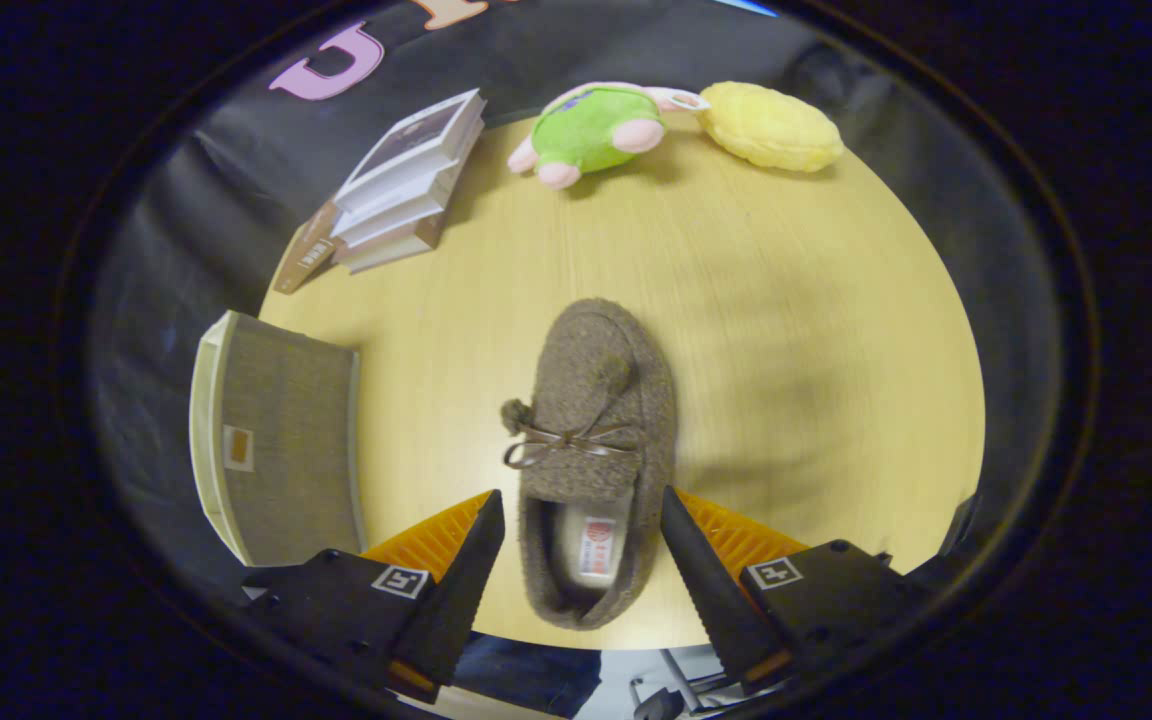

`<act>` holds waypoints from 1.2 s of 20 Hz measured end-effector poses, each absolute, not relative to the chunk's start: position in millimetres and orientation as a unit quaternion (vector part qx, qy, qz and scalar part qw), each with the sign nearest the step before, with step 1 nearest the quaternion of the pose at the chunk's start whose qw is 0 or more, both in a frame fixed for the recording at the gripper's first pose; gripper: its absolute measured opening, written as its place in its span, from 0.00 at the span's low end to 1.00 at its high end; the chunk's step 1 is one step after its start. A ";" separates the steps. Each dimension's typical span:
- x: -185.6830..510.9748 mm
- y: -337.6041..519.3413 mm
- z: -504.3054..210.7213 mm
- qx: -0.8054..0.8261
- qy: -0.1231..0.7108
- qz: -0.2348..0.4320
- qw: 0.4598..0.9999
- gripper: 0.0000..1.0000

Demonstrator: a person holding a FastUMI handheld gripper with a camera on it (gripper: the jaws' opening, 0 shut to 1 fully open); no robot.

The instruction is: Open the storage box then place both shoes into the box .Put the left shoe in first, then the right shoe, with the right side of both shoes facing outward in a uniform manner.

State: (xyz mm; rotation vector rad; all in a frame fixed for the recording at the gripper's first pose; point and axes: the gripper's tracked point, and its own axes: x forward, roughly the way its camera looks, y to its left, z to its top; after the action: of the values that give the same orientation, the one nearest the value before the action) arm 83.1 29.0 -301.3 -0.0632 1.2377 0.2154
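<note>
The gripper [583, 520] has its fingers spread wide, one on each side of the heel of a shoe [591, 450], not pressing it. The shoe is brown and fuzzy, with a little bow and pom-poms on top, toe pointing away. It lies on the round wooden table [786, 330]. The storage box [276, 435] sits closed at the left.

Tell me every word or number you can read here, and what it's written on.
No text here reads clearly.
Insole label in the shoe, whose heel lies between the open fingers: blurred.
Patch on the storage box: too small.
Bottom book's spine: too small.
Plush toy's tag: too small.
</note>
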 end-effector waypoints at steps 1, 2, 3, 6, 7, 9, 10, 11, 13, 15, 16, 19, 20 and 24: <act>84.5 23.8 -310.7 -0.038 0.585 0.093 0.805 0.99; 85.3 16.9 -318.5 -0.047 0.590 0.087 0.802 0.99; 85.2 12.0 -326.6 -0.053 0.594 0.082 0.798 0.93; 82.5 13.3 -339.2 -0.027 0.611 0.089 0.786 0.73; 80.1 16.6 -341.8 -0.017 0.615 0.091 0.783 0.66; 80.1 16.9 -342.1 -0.022 0.614 0.099 0.783 0.53; 79.7 16.6 -341.8 -0.022 0.614 0.103 0.782 0.51; 79.4 16.7 -341.7 -0.020 0.614 0.107 0.781 0.49; 79.3 15.0 -342.4 -0.011 0.618 0.109 0.779 0.46; 78.9 14.7 -342.5 0.003 0.625 0.113 0.773 0.42; 79.0 11.6 -343.2 0.005 0.627 0.112 0.771 0.42; 79.7 11.2 -342.5 0.035 0.635 0.110 0.763 0.30; 82.1 10.9 -345.2 0.047 0.635 0.104 0.764 0.27; 79.7 10.9 -343.1 0.072 0.638 0.110 0.759 0.14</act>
State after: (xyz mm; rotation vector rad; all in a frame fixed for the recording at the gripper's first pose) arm 79.7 10.9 -343.1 0.1566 1.3897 0.2388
